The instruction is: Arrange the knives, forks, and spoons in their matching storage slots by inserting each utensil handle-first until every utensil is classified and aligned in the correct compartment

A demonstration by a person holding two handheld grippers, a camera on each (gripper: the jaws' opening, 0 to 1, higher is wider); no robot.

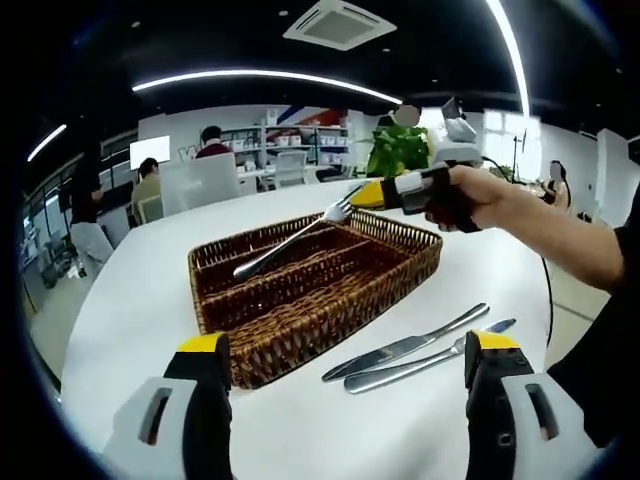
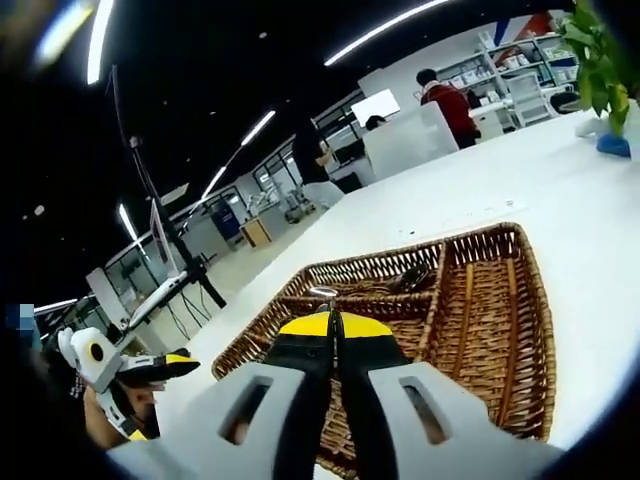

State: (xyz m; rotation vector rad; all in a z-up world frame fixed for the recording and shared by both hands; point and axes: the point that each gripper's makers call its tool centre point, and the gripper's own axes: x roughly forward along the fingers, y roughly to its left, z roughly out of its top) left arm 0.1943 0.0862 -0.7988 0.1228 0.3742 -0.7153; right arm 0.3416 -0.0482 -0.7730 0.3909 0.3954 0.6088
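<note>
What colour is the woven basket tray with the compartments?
Brown, a dark brown woven wicker basket tray, on the white table. It shows best in the left gripper view.

One wicker cutlery basket (image 1: 300,300) stood on one white bench (image 1: 130,300), divided into several compartments; the exact number could not be told. One fork (image 1: 290,240) was counted, above the basket. Two table knives (image 1: 405,350) lay side by side on the bench. Two handheld grippers were present: the left gripper (image 1: 345,400) and the right gripper (image 1: 375,195). One potted green plant (image 1: 400,150) stood at the far edge.
</note>
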